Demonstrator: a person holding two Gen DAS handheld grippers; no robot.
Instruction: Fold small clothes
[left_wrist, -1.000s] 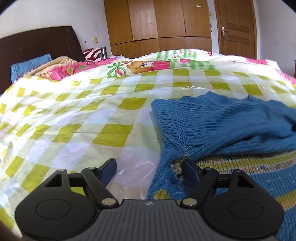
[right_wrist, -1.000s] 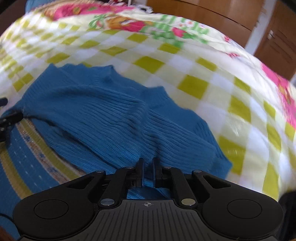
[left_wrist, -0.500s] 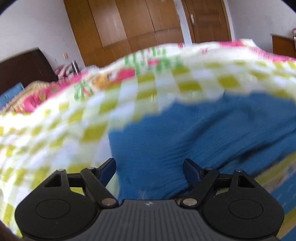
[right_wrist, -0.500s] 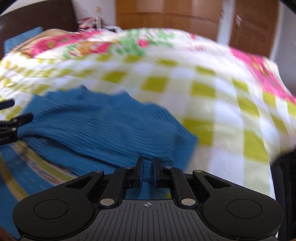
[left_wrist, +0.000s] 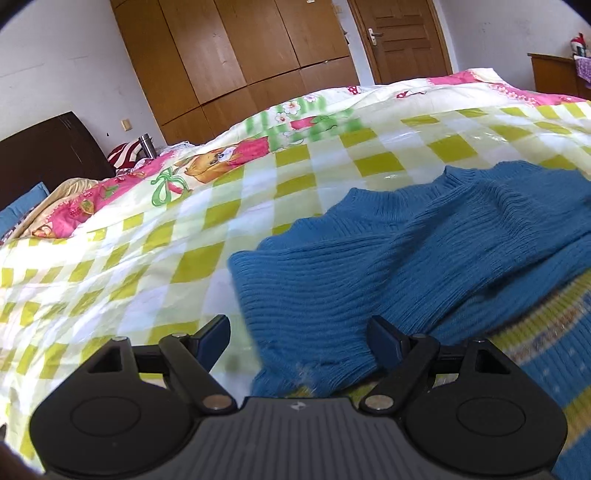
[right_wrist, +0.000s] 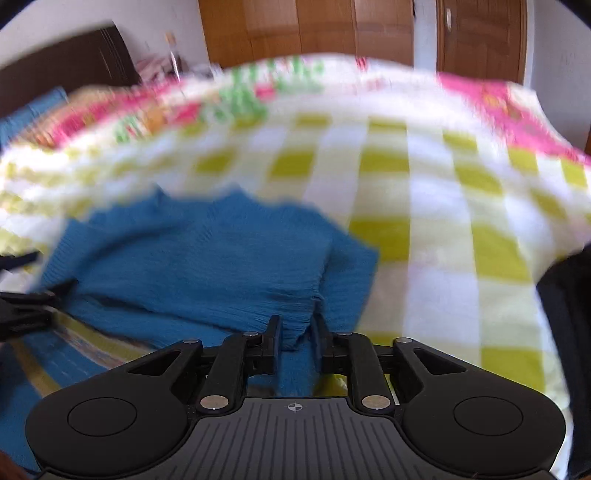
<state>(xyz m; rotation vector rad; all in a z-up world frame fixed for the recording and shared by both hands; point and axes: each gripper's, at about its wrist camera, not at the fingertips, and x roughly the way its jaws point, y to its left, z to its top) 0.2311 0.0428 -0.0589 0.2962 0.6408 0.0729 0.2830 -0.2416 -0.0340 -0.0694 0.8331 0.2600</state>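
Note:
A small blue knit sweater (left_wrist: 388, 258) with yellow patterned stripes lies partly folded on the checked bedspread (left_wrist: 147, 258). My left gripper (left_wrist: 299, 336) is open, its jaws wide apart around the sweater's near left corner. In the right wrist view the sweater (right_wrist: 207, 258) lies ahead and to the left, blurred by motion. My right gripper (right_wrist: 295, 332) has its jaws a little apart with a fold of the blue knit between them. The left gripper's fingers (right_wrist: 26, 306) show at the left edge of that view.
The bed has a dark headboard (left_wrist: 48, 155) and pillows (left_wrist: 22, 206) at far left. Wooden wardrobes (left_wrist: 240, 55) and a door (left_wrist: 399, 37) stand behind the bed. A dark object (right_wrist: 569, 314) is at the right edge of the right wrist view.
Both grippers lifted and swung. The right gripper's jaws, shut on the knit before, have parted somewhat. The left gripper stayed open and now sits over the sweater's corner.

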